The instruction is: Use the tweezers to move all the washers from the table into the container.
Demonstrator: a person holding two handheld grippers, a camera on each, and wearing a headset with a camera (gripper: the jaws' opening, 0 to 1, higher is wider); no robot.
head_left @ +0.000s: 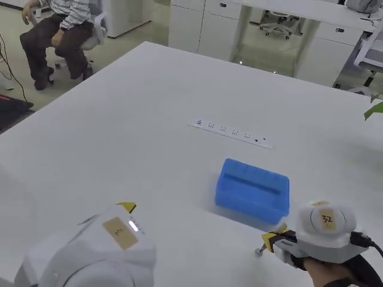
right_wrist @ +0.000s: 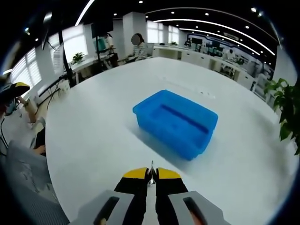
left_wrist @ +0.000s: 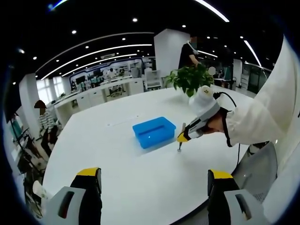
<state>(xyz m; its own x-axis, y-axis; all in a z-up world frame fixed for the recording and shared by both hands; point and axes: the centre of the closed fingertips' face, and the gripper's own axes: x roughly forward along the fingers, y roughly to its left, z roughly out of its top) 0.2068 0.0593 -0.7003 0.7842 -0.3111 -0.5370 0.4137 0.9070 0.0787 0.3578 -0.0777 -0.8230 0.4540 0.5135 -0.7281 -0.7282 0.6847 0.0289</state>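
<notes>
**Right claw clamped on tweezers beside the blue container**

The right gripper (right_wrist: pixel 151 174) sits at the near right of the white table (head_left: pixel 149 119). Its yellow-tipped jaws are pressed together on the tweezers (head_left: pixel 261 249), a thin metal sliver between them in the right gripper view. The tweezers point down and to the left. Their tip is low over the tabletop, just beside the near right corner of the blue container (head_left: pixel 250 205); whether it touches the surface cannot be told. A hand grips the handle behind the jaws.

The left gripper (left_wrist: pixel 153 174) hangs at the near left, well apart from the container. Its jaws are spread wide with nothing between them.

The container stands upright, right of centre on the table. Beyond it, on the far side, a white power strip (head_left: pixel 230 133) lies flat. A potted plant (left_wrist: pixel 190 77) stands at the table's right edge. A person (head_left: pixel 60 30) sits on a chair past the far left corner.
</notes>
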